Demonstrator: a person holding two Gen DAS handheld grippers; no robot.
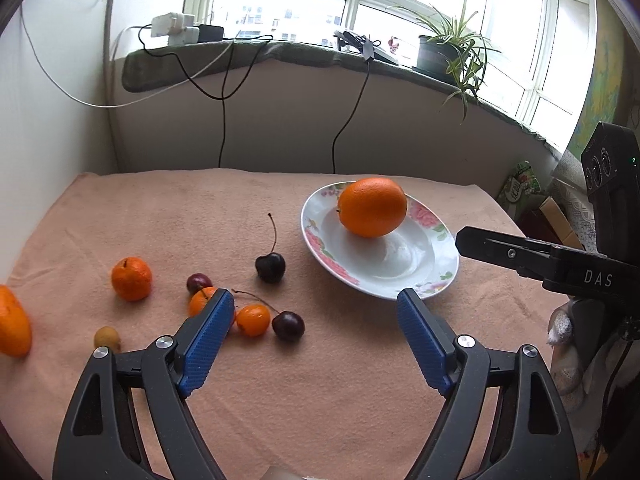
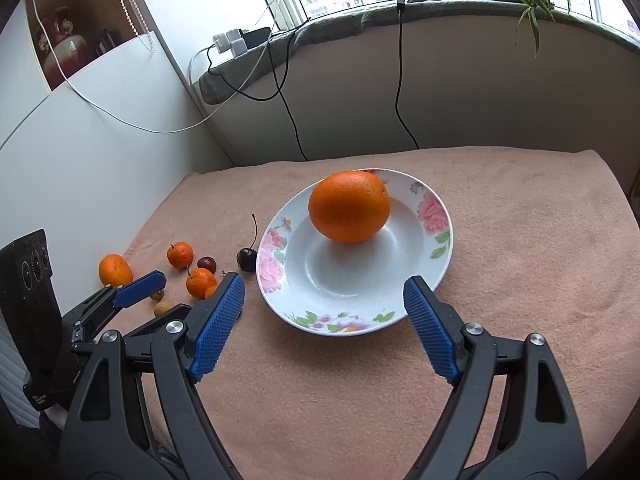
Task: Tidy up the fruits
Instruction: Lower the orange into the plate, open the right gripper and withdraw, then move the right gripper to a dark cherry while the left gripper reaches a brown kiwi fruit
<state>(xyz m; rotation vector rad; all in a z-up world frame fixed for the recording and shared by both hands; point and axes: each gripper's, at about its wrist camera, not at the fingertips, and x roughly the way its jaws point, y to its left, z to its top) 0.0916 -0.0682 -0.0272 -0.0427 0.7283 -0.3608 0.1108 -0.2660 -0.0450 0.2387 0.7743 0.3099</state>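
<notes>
A large orange (image 1: 372, 207) (image 2: 349, 206) lies in a white floral plate (image 1: 416, 276) (image 2: 360, 280) on the pink cloth. To the plate's left lie loose fruits: a mandarin (image 1: 131, 278) (image 2: 180, 255), small oranges (image 1: 253, 319) (image 2: 201, 282), dark cherries (image 1: 270, 267) (image 1: 288, 325) (image 2: 246, 259), a small yellow fruit (image 1: 107, 338) (image 2: 162, 309) and an orange at the left edge (image 1: 14, 326) (image 2: 115, 270). My left gripper (image 1: 316, 316) is open and empty, above the cloth between the fruits and the plate. My right gripper (image 2: 324, 300) is open and empty, at the plate's near rim.
The pink cloth (image 1: 320, 400) covers the table. A wall and a windowsill with cables, chargers (image 1: 176, 28) and a potted plant (image 1: 448, 52) stand behind. A white panel (image 2: 80, 140) bounds the left side. The right gripper's body (image 1: 560, 264) reaches in at right.
</notes>
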